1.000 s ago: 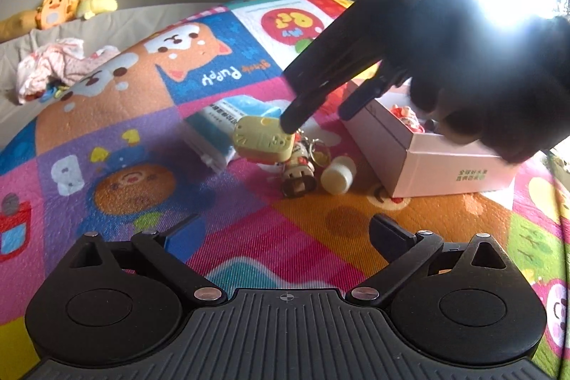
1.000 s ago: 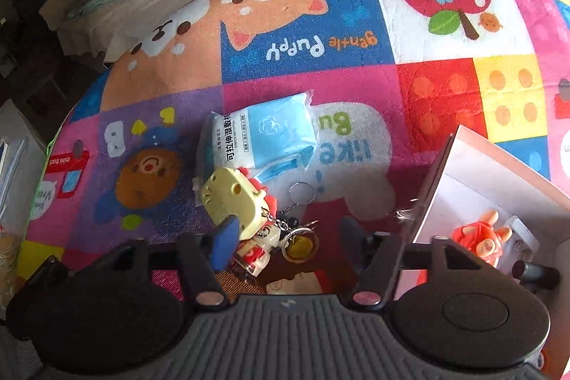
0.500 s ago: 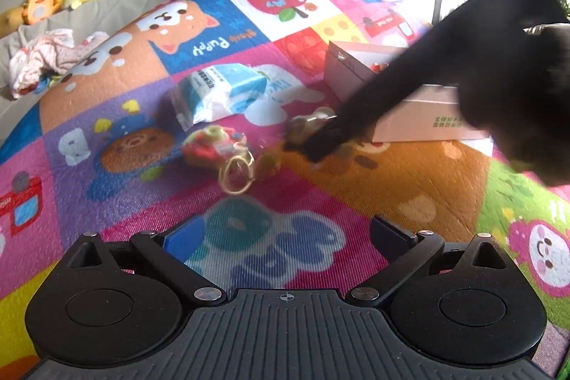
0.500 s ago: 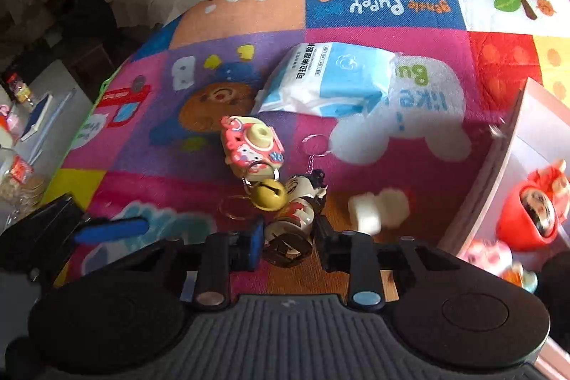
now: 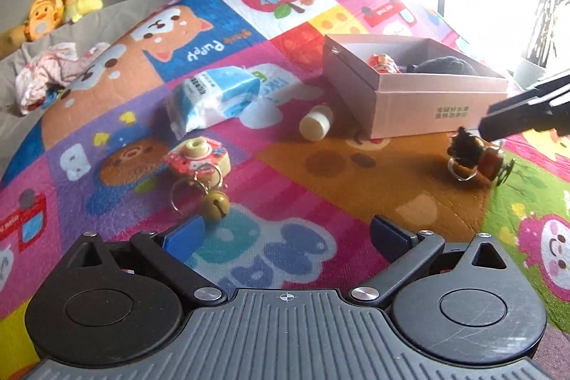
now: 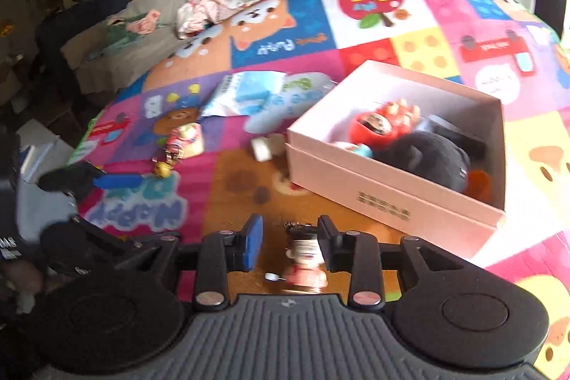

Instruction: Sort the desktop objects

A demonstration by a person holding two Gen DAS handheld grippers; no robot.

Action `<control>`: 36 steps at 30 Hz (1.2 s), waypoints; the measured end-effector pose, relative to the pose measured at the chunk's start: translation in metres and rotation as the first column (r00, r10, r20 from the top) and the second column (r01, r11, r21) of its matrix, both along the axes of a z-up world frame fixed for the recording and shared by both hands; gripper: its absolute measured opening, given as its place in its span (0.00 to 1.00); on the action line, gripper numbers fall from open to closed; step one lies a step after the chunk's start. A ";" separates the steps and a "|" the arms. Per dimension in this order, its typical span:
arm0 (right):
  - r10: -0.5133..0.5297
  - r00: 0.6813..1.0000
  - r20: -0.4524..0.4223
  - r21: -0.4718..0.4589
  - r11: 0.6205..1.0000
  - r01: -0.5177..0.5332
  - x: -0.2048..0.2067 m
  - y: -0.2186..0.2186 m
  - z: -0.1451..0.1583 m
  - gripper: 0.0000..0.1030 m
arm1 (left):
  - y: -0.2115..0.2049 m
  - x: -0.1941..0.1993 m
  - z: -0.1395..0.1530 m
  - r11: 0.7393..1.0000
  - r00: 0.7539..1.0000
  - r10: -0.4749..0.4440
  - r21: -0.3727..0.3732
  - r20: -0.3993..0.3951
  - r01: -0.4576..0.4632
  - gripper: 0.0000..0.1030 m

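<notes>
Figurine keychain (image 6: 304, 259) dragged from pile, right gripper (image 6: 289, 246) jaws opening around it.

The left gripper (image 5: 285, 230) hangs low at the near left, angled downward, its jaws spread wide with nothing between them; the right gripper (image 6: 290, 239), at the near right and also tilted down, is opening its jaws around a small figure that sits between its fingers.

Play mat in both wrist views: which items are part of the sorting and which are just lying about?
Part of the job:
pink cardboard box
small figurine keychain, between the opening right gripper jaws
red camera-shaped keychain with brass bell
cream cylindrical bottle
blue tissue pack

Lying about:
orange plush toy
crumpled pink cloth
</notes>
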State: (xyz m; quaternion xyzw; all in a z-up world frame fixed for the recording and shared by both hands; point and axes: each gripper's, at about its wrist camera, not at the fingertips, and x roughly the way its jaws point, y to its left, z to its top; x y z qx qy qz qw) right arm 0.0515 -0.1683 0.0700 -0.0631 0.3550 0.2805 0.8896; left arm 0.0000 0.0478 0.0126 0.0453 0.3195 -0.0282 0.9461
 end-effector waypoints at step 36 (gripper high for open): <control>-0.346 0.938 -0.030 0.218 0.914 0.344 -0.032 -0.070 -0.063 0.97 | -0.063 0.012 0.005 0.962 0.962 -0.271 0.044 0.018 0.270 0.34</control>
